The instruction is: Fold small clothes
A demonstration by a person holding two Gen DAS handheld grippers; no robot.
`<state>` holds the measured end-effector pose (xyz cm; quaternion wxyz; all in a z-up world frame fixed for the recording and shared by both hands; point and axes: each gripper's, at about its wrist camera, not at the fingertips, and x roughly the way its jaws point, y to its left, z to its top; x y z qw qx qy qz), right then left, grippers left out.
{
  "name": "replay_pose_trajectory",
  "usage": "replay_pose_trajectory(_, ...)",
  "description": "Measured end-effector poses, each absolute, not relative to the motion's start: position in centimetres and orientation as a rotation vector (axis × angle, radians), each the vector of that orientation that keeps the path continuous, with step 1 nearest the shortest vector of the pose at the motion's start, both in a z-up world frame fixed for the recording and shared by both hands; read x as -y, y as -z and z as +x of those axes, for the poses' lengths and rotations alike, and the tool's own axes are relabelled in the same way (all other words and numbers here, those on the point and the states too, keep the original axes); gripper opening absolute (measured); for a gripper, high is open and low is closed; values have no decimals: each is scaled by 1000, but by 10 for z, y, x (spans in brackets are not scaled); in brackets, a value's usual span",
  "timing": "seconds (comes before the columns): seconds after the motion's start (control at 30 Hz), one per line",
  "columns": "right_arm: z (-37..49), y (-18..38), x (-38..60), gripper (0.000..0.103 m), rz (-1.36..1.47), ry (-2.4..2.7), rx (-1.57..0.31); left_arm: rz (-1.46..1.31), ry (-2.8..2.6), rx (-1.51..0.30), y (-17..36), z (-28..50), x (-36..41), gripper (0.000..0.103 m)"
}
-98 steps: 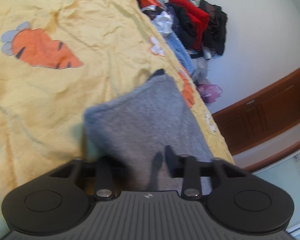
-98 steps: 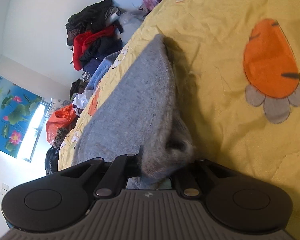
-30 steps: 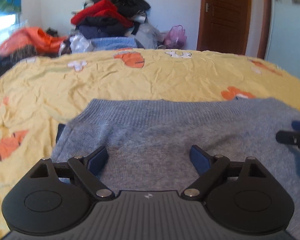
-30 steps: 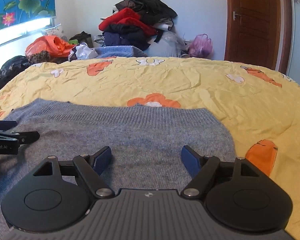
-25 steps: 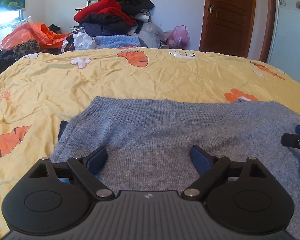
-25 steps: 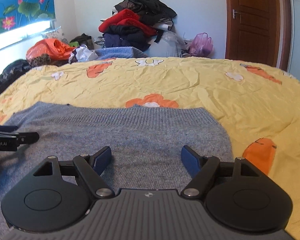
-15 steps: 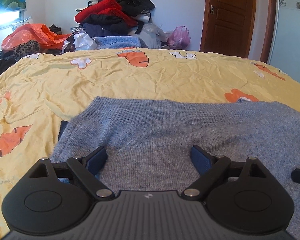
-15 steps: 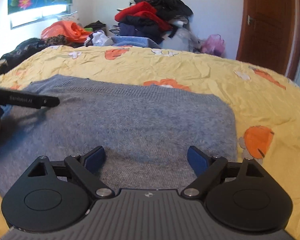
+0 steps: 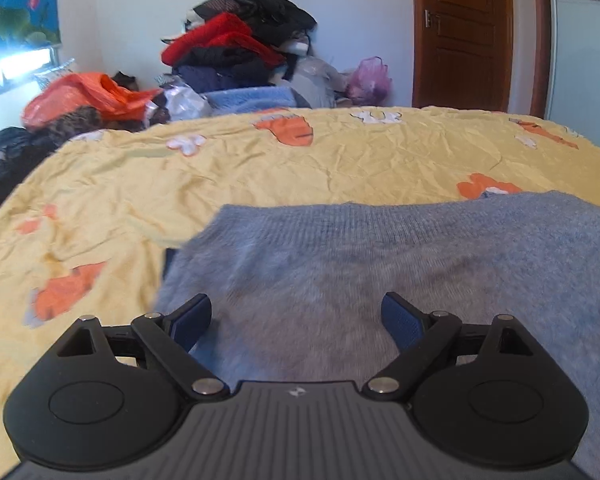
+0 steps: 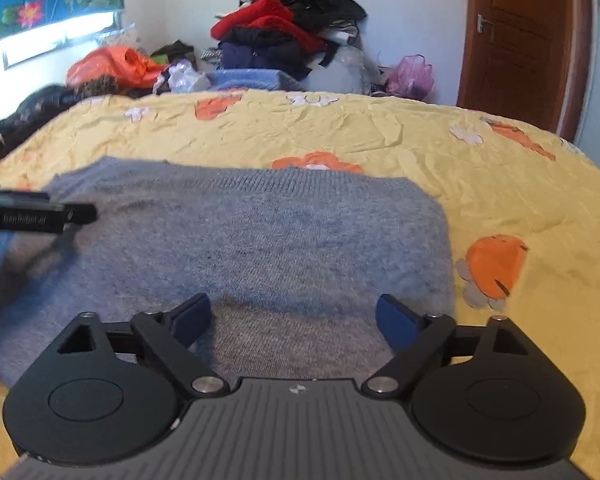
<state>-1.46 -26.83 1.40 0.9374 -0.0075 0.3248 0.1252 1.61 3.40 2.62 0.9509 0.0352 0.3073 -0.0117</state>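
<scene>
Only lettering I can spot is white print on the side of the left claw (image 10: 36,214), at about 9 o'clock in the right wrist view. Too blurred to read for sure. Nothing else has text.

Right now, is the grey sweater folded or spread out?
Folded: the grey sweater lies flat on the yellow bedsheet, no sleeves showing.

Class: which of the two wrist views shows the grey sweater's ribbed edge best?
The right wrist view: the grey sweater shows its ribbed edge whole, corner to corner, on the yellow bedsheet. In the left wrist view the edge runs out of frame at right.
</scene>
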Motion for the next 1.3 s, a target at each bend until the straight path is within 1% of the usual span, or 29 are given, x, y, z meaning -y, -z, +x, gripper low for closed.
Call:
replay_pose_trajectory(0.1,-35,-22,280,89,26,-282,-635,39,98,-627,-30,-19,-36,93)
replay_pose_trajectory(0.2,-45,-20,278,89,41,-319,-641,100,166,-619,-23,-39,-24,93)
replay_pose_trajectory(0.27,-45,-10,268,90,-12,-344,-683,159,156,-667,-9,-36,-20,94)
replay_pose_trajectory(0.3,-45,-3,264,92,-55,-342,-698,109,164,-669,-8,-35,-27,95)
replay_pose_trajectory(0.33,-49,1,261,93,-103,-345,-673,87,154,-685,-10,-33,-33,95)
replay_pose_trajectory(0.37,-50,0,261,93,-115,-353,-674,82,136,-691,-13,-33,-39,95)
replay_pose_trajectory(0.43,-52,-7,269,89,-81,-353,-704,52,117,-704,-19,-41,-49,94)
replay_pose_trajectory(0.47,-57,-12,274,86,-60,-345,-707,15,114,-711,-23,-49,-55,94)
replay_pose_trajectory(0.6,-87,-30,309,87,94,-353,-703,-178,119,-720,-28,-96,-76,94)
replay_pose_trajectory(0.73,-109,-29,352,87,258,-267,-747,-450,65,-724,-18,-133,-103,93)
replay_pose_trajectory(0.77,-111,-26,361,87,307,-245,-769,-510,59,-700,-17,-139,-108,93)
replay_pose_trajectory(0.87,-108,-13,376,87,487,-256,-841,-688,63,-679,-14,-134,-121,94)
replay_pose_trajectory(1.0,-92,-4,371,87,644,-320,-841,-899,85,-671,-6,-112,-132,93)
replay_pose_trajectory(1.03,-87,-2,369,86,676,-326,-841,-931,84,-668,-4,-107,-134,93)
replay_pose_trajectory(1.07,-82,0,369,80,708,-333,-840,-946,72,-663,-3,-104,-135,92)
replay_pose_trajectory(1.1,-78,3,370,67,741,-320,-836,-950,50,-665,-4,-102,-135,78)
replay_pose_trajectory(1.13,-76,5,371,57,762,-296,-842,-929,18,-682,-3,-99,-135,43)
replay_pose_trajectory(1.17,-72,8,373,34,775,-271,-863,-900,-7,-719,-1,-95,-135,27)
replay_pose_trajectory(1.2,-71,13,374,16,784,-255,-882,-883,-32,-738,4,-94,-137,9)
replay_pose_trajectory(1.23,-70,17,377,16,799,-247,-889,-893,-30,-737,6,-95,-140,6)
replay_pose_trajectory(1.3,-76,17,376,15,767,-257,-862,-890,-41,-729,6,-99,-146,5)
